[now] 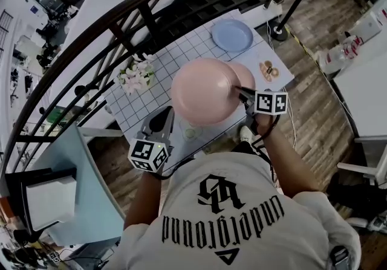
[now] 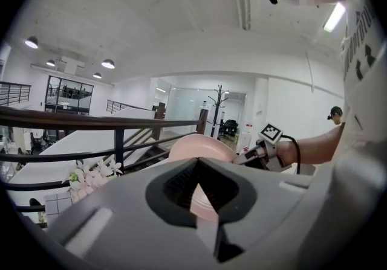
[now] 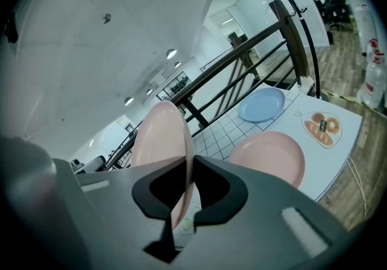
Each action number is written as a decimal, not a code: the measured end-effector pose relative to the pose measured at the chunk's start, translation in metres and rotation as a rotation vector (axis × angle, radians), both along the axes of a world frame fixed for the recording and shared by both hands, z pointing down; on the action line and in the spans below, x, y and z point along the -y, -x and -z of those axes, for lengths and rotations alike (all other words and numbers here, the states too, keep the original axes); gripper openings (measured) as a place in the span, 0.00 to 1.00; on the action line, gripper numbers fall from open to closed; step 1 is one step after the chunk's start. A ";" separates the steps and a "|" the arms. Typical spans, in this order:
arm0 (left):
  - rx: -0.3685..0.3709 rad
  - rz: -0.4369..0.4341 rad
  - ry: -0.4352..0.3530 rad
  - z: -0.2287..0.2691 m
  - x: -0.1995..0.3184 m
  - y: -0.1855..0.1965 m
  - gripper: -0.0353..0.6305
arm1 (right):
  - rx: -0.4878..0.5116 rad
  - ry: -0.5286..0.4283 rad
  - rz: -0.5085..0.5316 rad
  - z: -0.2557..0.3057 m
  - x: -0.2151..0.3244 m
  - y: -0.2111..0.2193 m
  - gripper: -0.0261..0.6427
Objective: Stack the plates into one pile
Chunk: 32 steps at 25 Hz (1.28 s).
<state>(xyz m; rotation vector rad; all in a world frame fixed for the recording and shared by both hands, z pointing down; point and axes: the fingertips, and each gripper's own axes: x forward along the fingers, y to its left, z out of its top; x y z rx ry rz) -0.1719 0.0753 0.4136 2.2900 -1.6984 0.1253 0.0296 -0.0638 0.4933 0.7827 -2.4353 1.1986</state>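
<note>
The right tongs were clamped on the near rim of a pink plate, which hung clear of the table in mid-frame and partly covered a second pink plate just to its right. The blue plate lay apart at upper right. The left tongs were closed and empty. With only an edge pinched, the plate could pivot or slip, or clip the second plate's rim if lowered tilted. The right forearm reached in from lower right, tongs angled down. The left hand sat lower left by the table's near edge, pointing almost level.
</note>
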 end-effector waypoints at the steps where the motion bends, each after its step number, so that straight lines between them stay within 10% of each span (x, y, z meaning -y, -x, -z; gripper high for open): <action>1: 0.000 0.005 0.004 -0.002 0.005 -0.006 0.13 | -0.002 0.004 0.006 -0.002 0.005 -0.005 0.08; 32: 0.017 0.281 0.087 -0.006 0.140 -0.216 0.13 | 0.003 0.088 0.284 -0.029 0.188 -0.158 0.08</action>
